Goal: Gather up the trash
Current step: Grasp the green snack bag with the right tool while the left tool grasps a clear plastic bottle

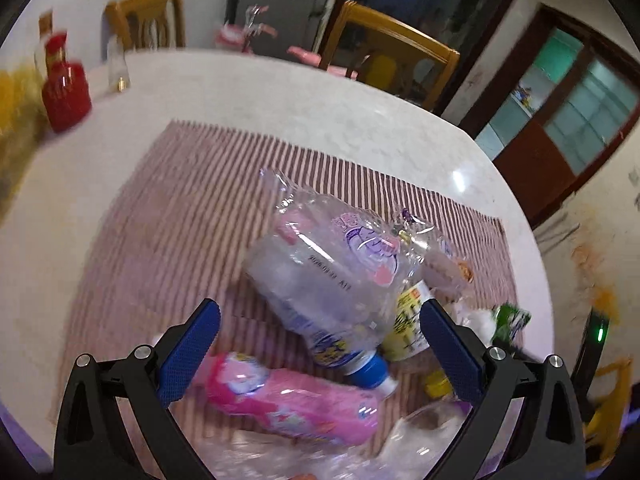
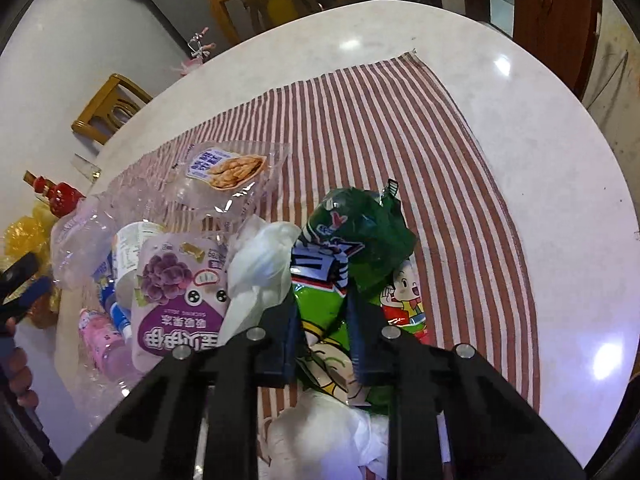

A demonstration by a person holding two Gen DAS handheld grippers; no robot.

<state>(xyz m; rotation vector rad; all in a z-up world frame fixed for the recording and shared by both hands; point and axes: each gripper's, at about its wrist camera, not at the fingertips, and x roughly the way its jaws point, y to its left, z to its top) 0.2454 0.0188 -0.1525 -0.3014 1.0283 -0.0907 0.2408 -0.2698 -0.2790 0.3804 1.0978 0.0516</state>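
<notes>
Right gripper (image 2: 322,320) is pinching the green snack bag (image 2: 352,248) in the trash pile on the striped cloth (image 2: 440,160); left gripper (image 1: 320,344) is hanging open over the bottles (image 1: 320,280); crinkly film's probably slipping out if lifted fast.

Black tongs (image 1: 320,344), blue textured pads, silver screws.

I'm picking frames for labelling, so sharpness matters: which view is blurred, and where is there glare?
Left wrist view: motion blur smears the pink bottle, the red bottle and the cloth stripes; one small glint on the table. Right wrist view: much sharper, the green wrapper print is legible; bright lamp reflections on the table at right; both views bend edges, fisheye.
</notes>
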